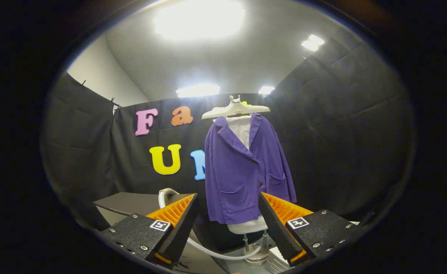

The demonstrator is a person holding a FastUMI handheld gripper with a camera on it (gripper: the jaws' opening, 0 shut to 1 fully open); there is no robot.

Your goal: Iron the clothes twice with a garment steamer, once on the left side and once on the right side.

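One purple corduroy jacket [242,171] hangs upright on one cream hanger [235,109], over a white board on two metal poles [253,239], its front facing the claw [228,224]. The claw points level at its hem, two fingers spread wide, gripping nothing. One white hose [208,249] curves below the jacket.

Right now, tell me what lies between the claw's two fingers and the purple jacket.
Nothing solid: in the gripper view the open claw frames the purple jacket across bare air; a white hose curves below.
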